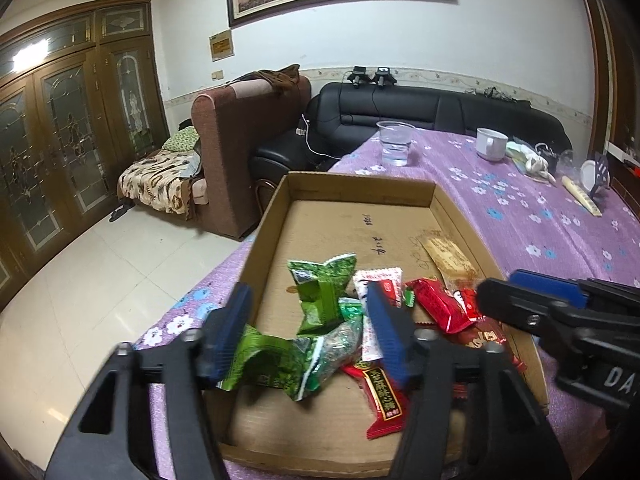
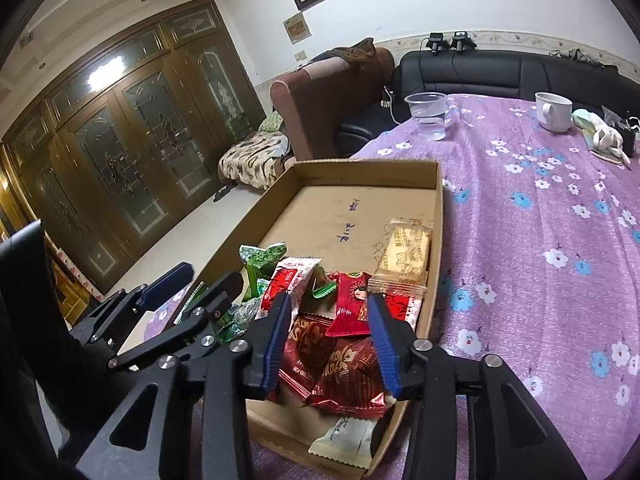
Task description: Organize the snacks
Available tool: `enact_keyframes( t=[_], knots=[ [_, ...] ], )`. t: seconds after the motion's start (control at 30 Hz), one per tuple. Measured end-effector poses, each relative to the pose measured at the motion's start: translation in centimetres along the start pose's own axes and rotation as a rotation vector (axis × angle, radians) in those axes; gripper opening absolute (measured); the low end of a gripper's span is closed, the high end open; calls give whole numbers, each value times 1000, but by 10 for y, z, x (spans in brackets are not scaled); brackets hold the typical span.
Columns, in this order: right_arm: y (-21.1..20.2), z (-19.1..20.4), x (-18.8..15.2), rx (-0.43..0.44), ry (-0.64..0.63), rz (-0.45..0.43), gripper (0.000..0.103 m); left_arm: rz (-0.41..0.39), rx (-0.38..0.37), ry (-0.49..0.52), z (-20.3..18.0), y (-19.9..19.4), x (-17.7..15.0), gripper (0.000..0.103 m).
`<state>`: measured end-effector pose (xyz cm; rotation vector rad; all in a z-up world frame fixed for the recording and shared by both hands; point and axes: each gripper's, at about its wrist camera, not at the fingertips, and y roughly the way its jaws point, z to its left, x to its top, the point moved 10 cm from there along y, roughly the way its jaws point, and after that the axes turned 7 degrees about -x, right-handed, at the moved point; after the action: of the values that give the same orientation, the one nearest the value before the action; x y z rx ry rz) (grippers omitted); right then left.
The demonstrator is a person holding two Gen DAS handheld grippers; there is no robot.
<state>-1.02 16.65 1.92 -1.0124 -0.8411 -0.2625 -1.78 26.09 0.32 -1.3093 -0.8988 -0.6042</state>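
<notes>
Snacks sit piled at the near end of the cardboard box (image 1: pixel 280 216). Left gripper (image 1: pixel 310 328) is open over the green packets (image 1: pixel 320 300), holding nothing. Right gripper (image 2: pixel 330 340) is open around a red packet (image 2: pixel 348 372). It might grab two packets, because they overlap.

Right gripper (image 1: pixel 532 300) hides part of the red packets (image 1: pixel 444 304).

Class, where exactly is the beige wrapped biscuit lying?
The beige biscuit packet lies flat inside the cardboard box, against its right wall, just beyond the red snack packets.
</notes>
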Motion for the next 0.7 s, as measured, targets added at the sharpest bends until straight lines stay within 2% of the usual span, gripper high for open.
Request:
enact_keyframes(
  t=[0.13,0.17,0.27,0.37,0.5,0.7],
  knots=[
    [-9,-6,2,-2,18,-13,45,-22,1,-14,6,-6,4,71],
    [-11,-8,2,-3,21,-17,46,-26,-1,-16,6,-7,4,72],
    [-20,-14,3,-17,25,-34,58,-46,-8,-24,6,-13,8,86],
    [-31,-18,3,-44,6,-58,65,-56,-2,-16,5,-17,11,86],
    [-44,-24,-1,-83,-30,-89,79,-40,49,6,6,-20,13,90],
    [-66,-38,-12,-198,-110,-128,84,-27,137,71,6,-24,12,90]
  ],
)
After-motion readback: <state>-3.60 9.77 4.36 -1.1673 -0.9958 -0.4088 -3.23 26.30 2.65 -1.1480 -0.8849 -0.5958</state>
